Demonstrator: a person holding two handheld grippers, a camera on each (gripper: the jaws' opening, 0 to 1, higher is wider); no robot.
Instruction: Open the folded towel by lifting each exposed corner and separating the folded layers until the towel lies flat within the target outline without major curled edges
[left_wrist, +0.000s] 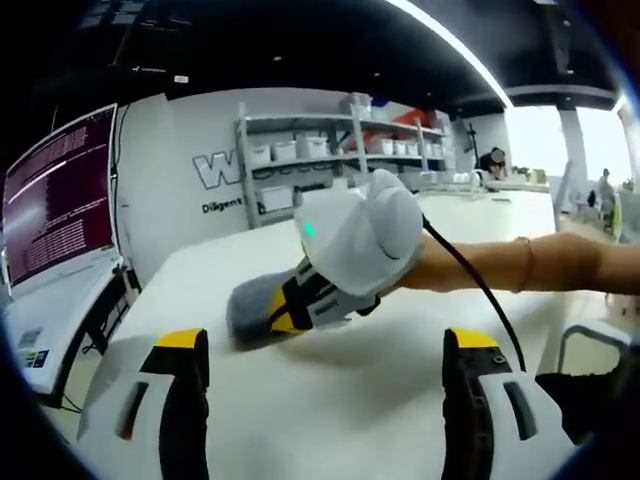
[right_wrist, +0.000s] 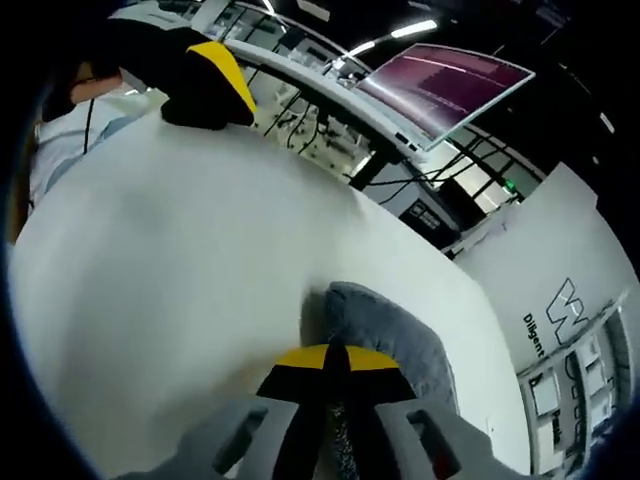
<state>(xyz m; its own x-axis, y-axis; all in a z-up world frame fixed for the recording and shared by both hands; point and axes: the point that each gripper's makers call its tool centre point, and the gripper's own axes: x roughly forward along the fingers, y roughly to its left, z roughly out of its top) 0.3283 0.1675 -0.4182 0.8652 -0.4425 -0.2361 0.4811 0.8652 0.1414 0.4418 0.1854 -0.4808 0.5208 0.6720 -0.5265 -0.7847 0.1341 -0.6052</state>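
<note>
A folded grey towel (left_wrist: 250, 305) lies on the white table (left_wrist: 330, 410), a little ahead of my left gripper (left_wrist: 328, 350), whose yellow-tipped jaws stand wide apart with nothing between them. My right gripper (left_wrist: 292, 303) reaches in from the right on a person's bare arm (left_wrist: 520, 265) and grips the towel's near edge. In the right gripper view the jaws of my right gripper (right_wrist: 330, 362) are pressed together on the edge of the grey towel (right_wrist: 390, 325), which rests on the table (right_wrist: 170, 260). One jaw of my left gripper (right_wrist: 205, 85) shows at the top left.
A monitor (left_wrist: 60, 200) with purple text stands beside the table's left edge, and it appears as the monitor (right_wrist: 440, 85) beyond the table's far edge. Shelves with white bins (left_wrist: 340, 150) line the back wall. A chair frame (left_wrist: 590, 345) sits at the right.
</note>
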